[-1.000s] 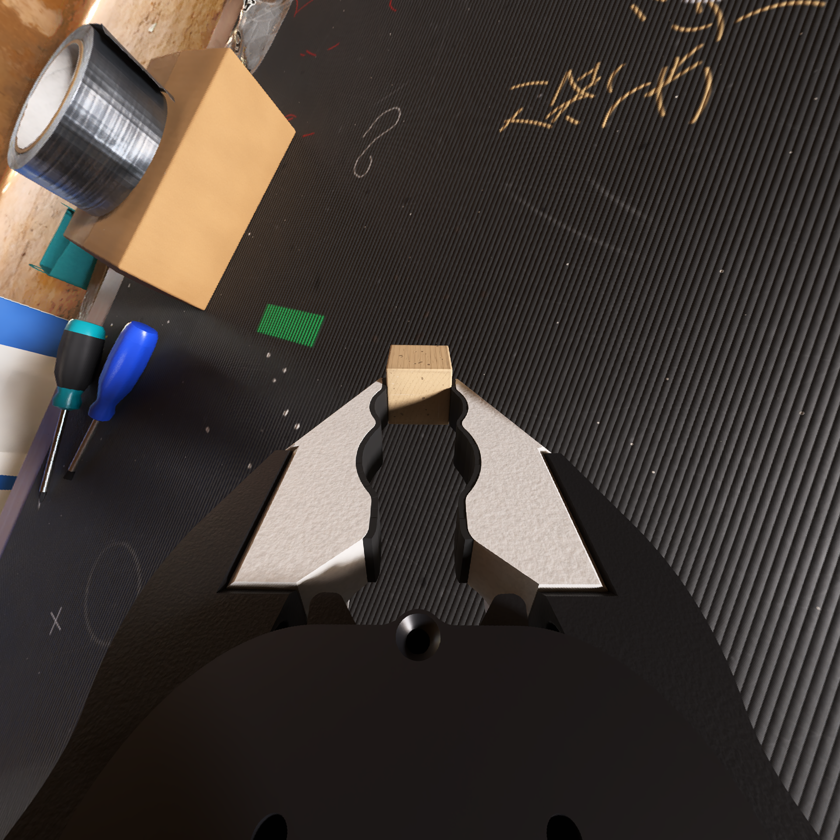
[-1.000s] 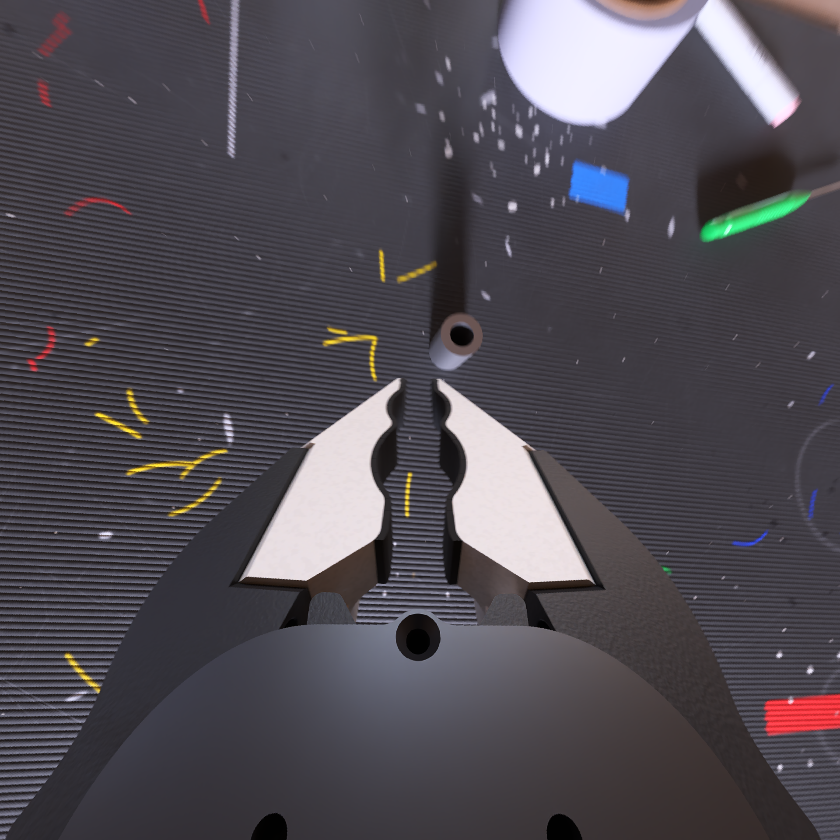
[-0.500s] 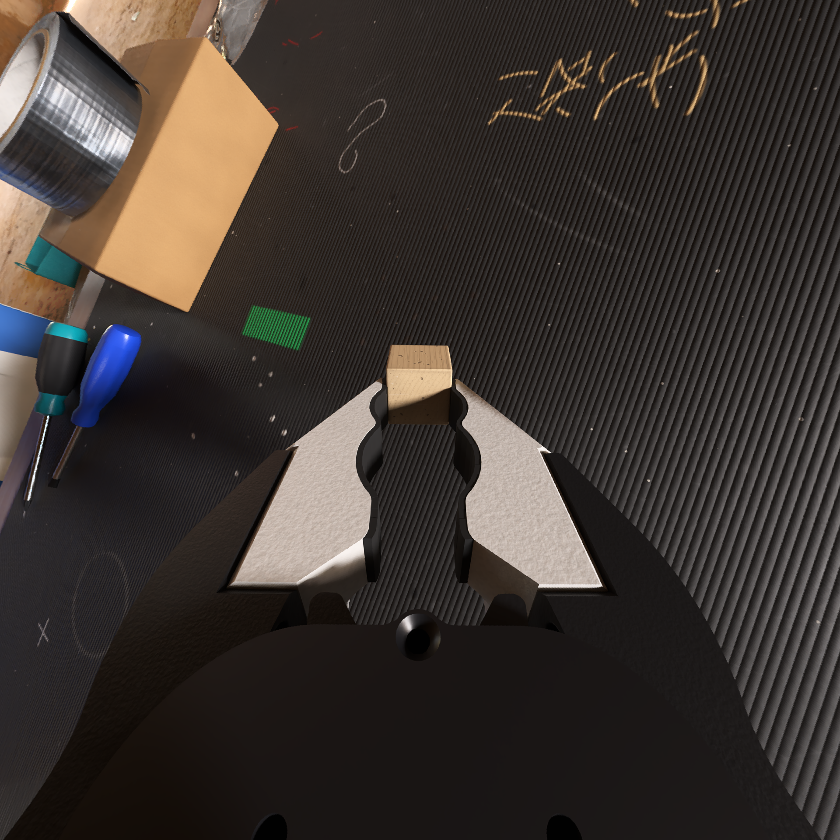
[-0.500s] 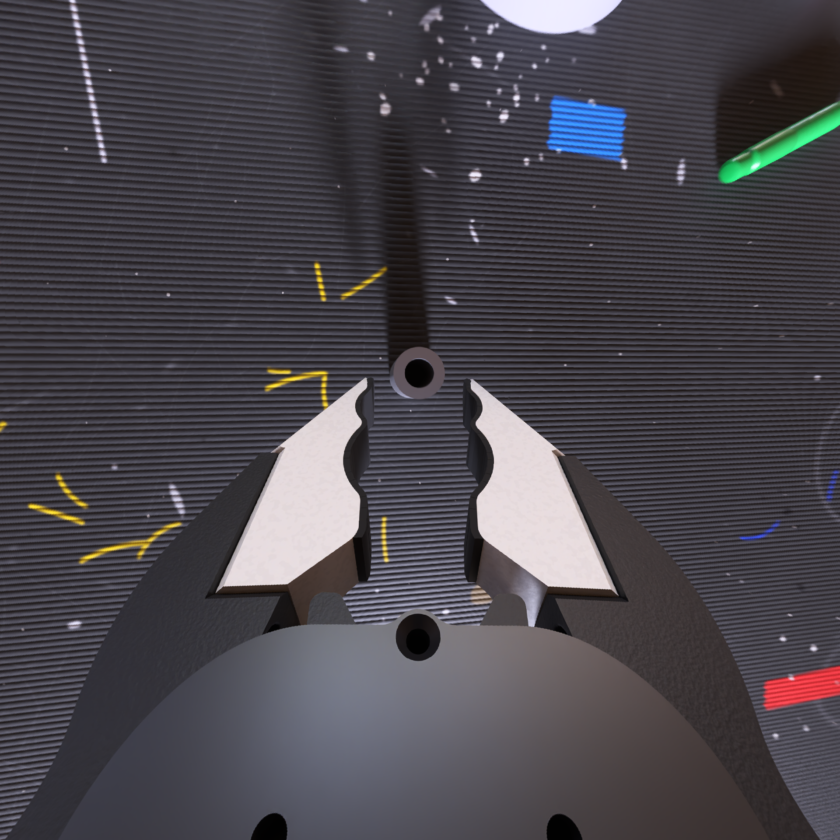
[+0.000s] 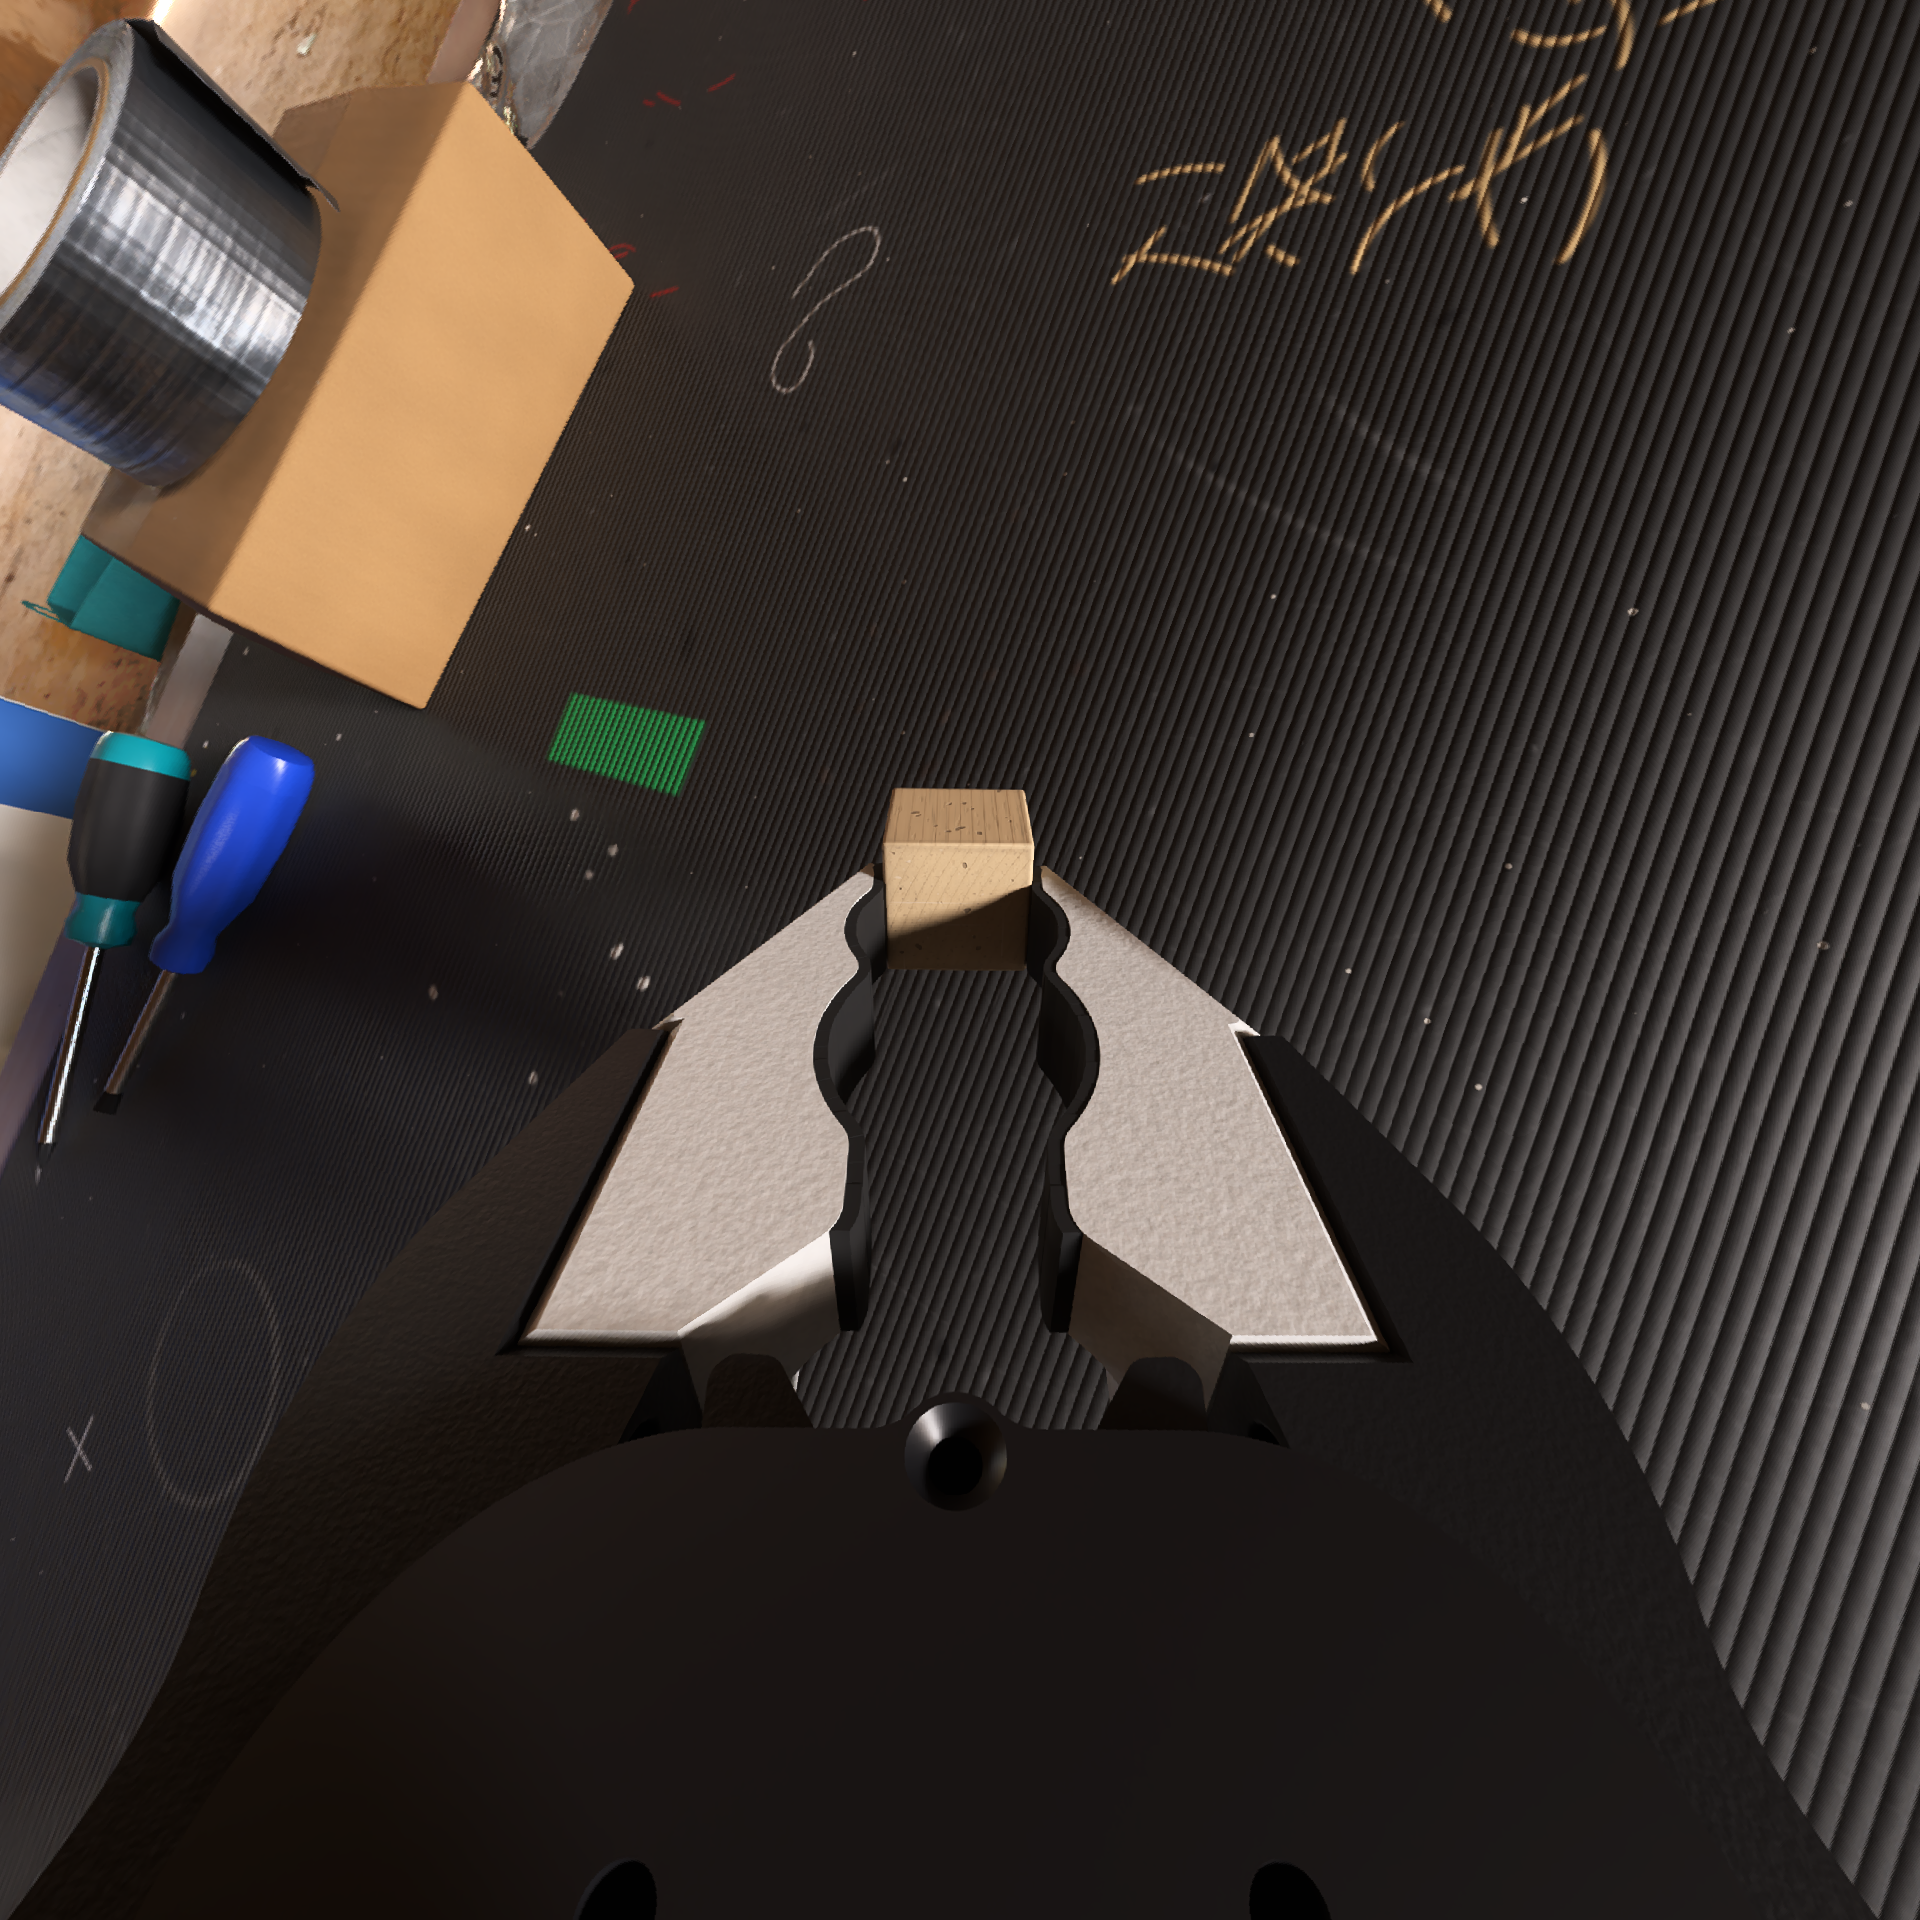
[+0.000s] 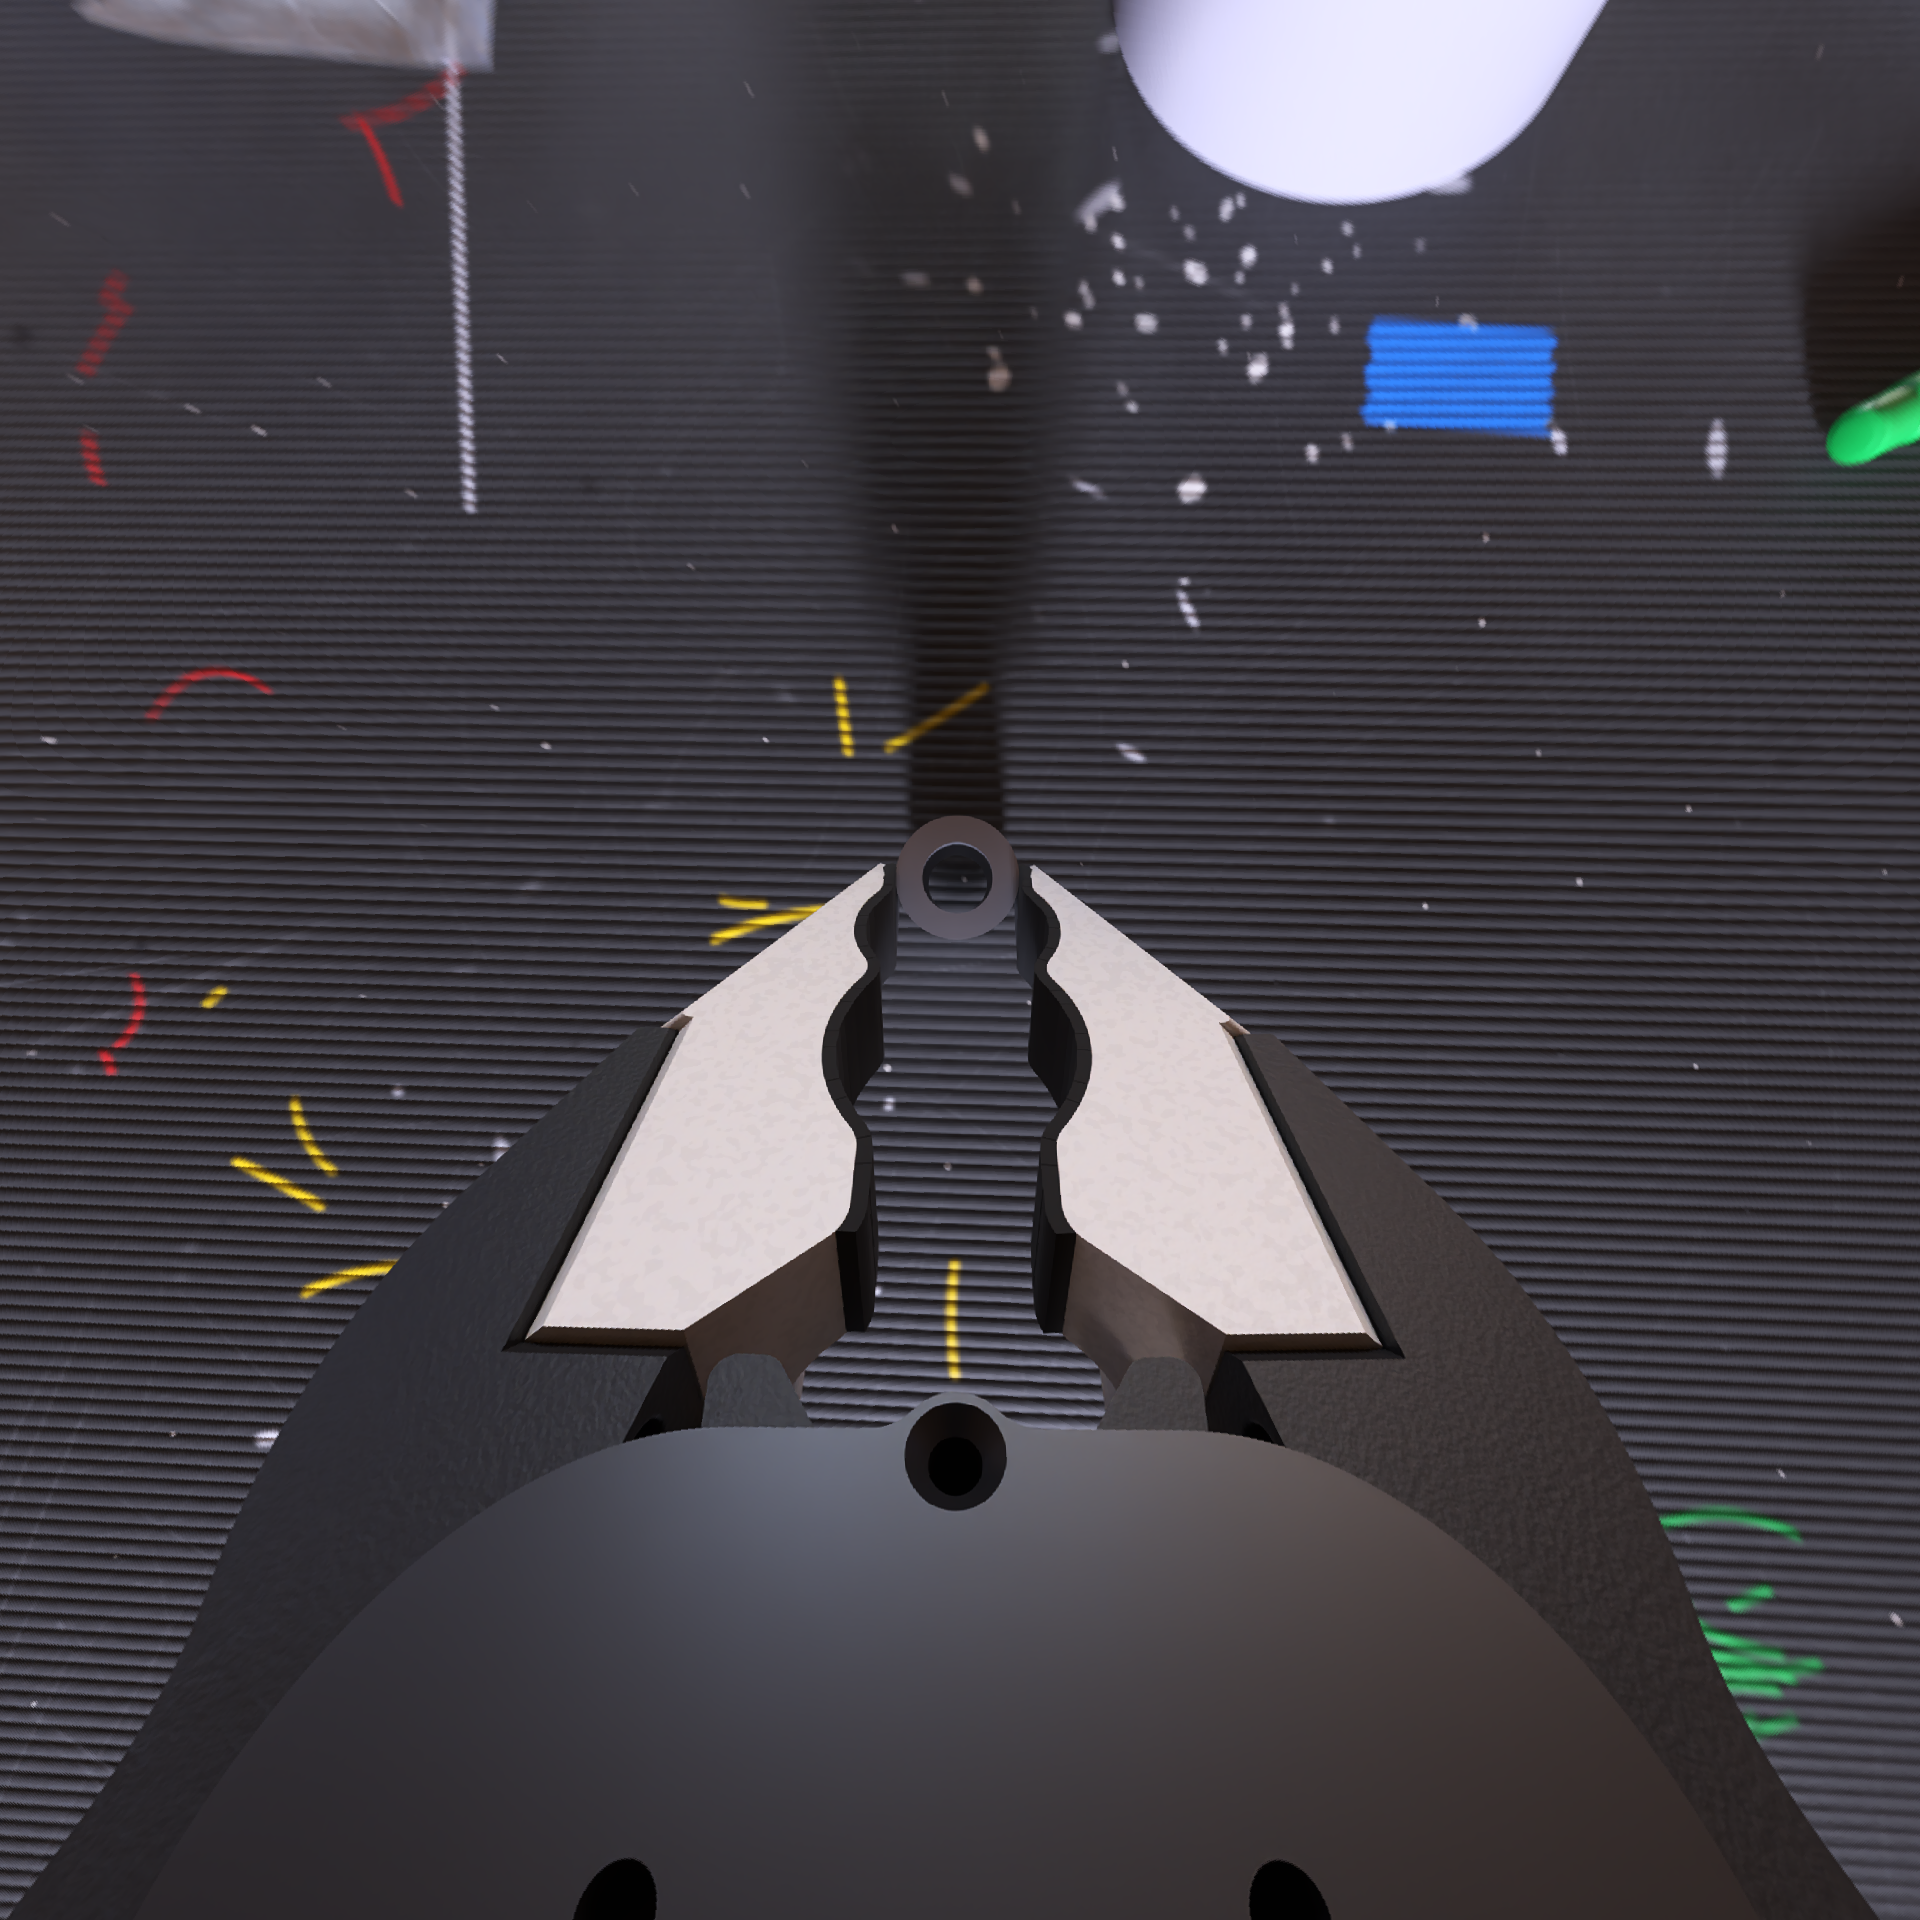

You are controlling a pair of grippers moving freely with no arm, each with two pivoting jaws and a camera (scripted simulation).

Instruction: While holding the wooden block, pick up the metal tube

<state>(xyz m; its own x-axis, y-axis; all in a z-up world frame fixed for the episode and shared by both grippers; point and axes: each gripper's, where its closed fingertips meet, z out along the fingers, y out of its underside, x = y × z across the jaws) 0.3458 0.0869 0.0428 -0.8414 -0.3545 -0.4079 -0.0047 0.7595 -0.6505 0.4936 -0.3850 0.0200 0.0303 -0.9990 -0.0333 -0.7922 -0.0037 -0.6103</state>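
Note:
In the left wrist view my left gripper (image 5: 958, 902) is shut on a small light wooden block (image 5: 958, 878), pinched between the two fingertips above the dark ribbed mat (image 5: 1455, 727). In the right wrist view my right gripper (image 6: 956, 896) is shut on a short grey metal tube (image 6: 956, 894). I see the tube end-on, its bore facing the camera, with both fingertips touching its sides. The tube's length is hidden behind its near end. It casts a long dark shadow on the mat (image 6: 520, 831) ahead.
Left wrist view: a cardboard box (image 5: 384, 416), a grey tape roll (image 5: 145, 260) and two screwdrivers (image 5: 223, 862) lie at the left mat edge, with a green patch (image 5: 627, 743) nearby. Right wrist view: a white roll (image 6: 1351, 83), a blue patch (image 6: 1460, 379) and a green pen tip (image 6: 1875, 436) lie ahead.
My right gripper opened, moved up around the tube and closed on its sides; the mat markings have since shifted in view. My left gripper kept the block and drifted slightly.

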